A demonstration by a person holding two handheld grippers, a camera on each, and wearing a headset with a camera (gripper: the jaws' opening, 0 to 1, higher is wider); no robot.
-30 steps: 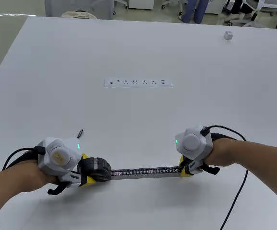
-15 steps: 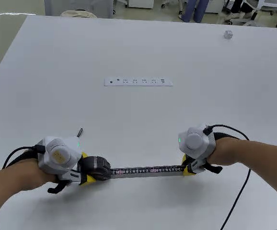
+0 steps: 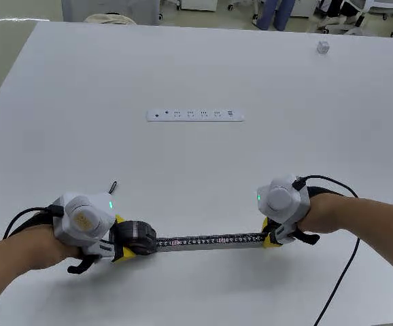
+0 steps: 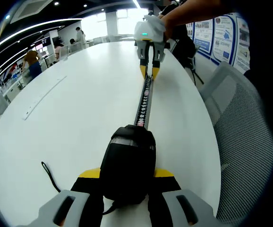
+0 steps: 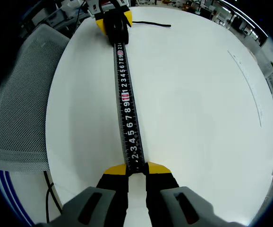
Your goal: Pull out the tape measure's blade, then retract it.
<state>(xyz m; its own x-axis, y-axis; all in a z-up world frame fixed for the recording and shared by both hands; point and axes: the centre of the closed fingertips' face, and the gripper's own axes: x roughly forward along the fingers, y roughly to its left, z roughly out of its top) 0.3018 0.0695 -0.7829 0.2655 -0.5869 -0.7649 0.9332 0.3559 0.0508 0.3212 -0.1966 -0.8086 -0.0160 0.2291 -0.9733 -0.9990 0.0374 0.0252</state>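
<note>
Blade longer than half a second earlier: the right gripper, closed on the blade's tip, has drawn farther from the tape measure case, which the left gripper clamps just above the surface. Extension appears to be still under way. The right gripper view resolves numerals past 10; the head view adds a power strip well beyond the case.

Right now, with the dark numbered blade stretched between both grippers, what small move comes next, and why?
Probably draw the right gripper slightly farther from the black tape measure case: the left gripper clamps it, the dark numbered blade lies straight, its tip pinched.
</note>
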